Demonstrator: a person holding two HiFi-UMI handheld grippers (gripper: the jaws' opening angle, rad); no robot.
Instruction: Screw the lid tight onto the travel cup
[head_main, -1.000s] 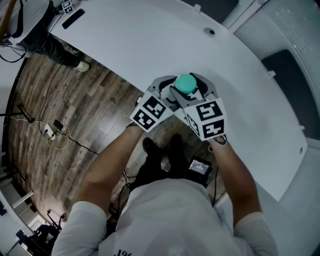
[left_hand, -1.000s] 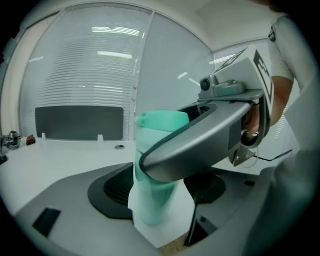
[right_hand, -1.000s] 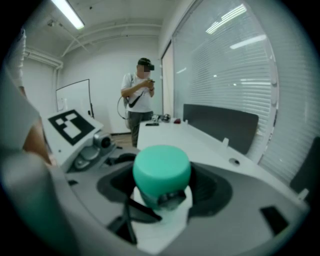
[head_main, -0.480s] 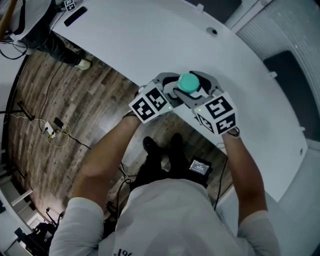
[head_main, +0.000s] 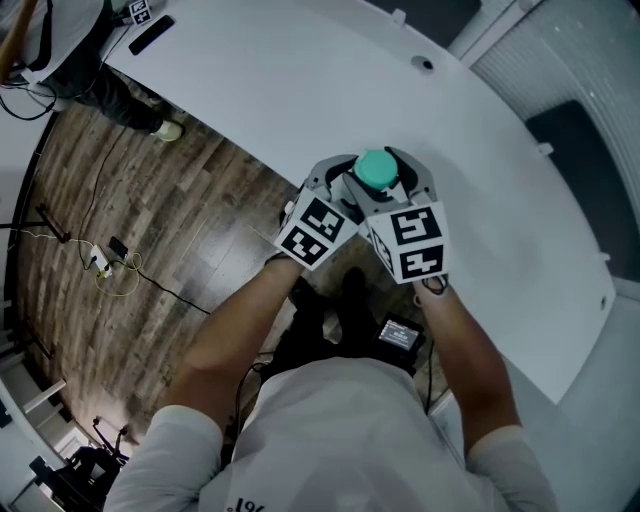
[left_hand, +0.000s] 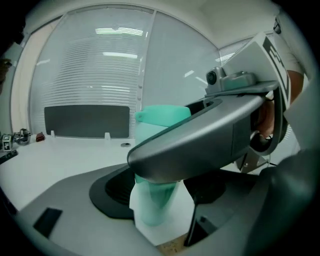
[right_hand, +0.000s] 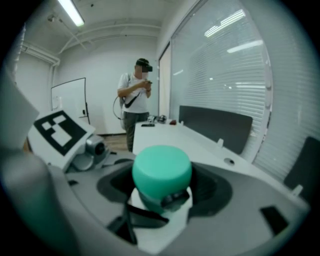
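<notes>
Looking down from the head: left gripper (head_main: 337, 185) and right gripper (head_main: 407, 184) packed tight at the near edge of the white table (head_main: 300, 80), teal lid (head_main: 375, 169) poking up between them. Switching to the left gripper view: clamped low on the pale green travel cup (left_hand: 151, 202), right gripper (left_hand: 200, 145) slung across in front. Now the right gripper view: pinched snugly round the lid (right_hand: 161, 167), a person (right_hand: 135, 104) standing far down the room.
</notes>
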